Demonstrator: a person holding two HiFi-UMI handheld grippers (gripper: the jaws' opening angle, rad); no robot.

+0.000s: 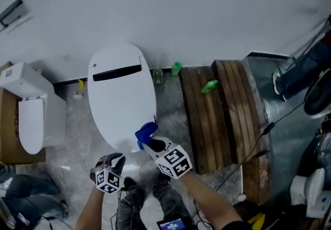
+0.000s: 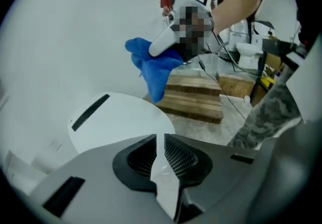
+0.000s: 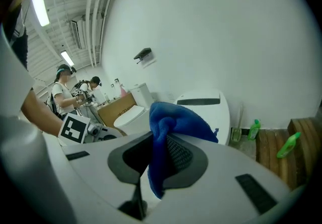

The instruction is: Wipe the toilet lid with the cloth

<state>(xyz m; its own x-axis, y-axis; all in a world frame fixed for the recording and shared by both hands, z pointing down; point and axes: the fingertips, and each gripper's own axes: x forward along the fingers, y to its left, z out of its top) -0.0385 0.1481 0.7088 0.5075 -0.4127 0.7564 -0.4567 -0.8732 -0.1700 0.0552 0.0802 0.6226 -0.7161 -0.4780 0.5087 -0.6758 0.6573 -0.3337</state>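
The white toilet lid (image 1: pixel 121 100) lies closed in the middle of the head view, with a dark slot near its back. My right gripper (image 1: pixel 148 143) hangs over the lid's front right edge, shut on a bunched blue cloth (image 1: pixel 145 133). In the right gripper view the cloth (image 3: pixel 171 122) is pinched between the pads and drapes over them, with the lid (image 3: pixel 204 112) beyond. My left gripper (image 1: pixel 116 159) is held in front of the lid's near edge. Its jaws stand almost together with nothing between them, and its own view looks over the lid (image 2: pixel 115 120) at the cloth (image 2: pixel 153 67).
A second white toilet (image 1: pixel 31 120) and a cardboard box (image 1: pixel 6 141) stand at the left. A wooden pallet (image 1: pixel 217 115) lies to the right with a green bottle (image 1: pixel 209 86) on it, and another green bottle (image 1: pixel 176 69) by the wall. My legs (image 1: pixel 150 203) are below.
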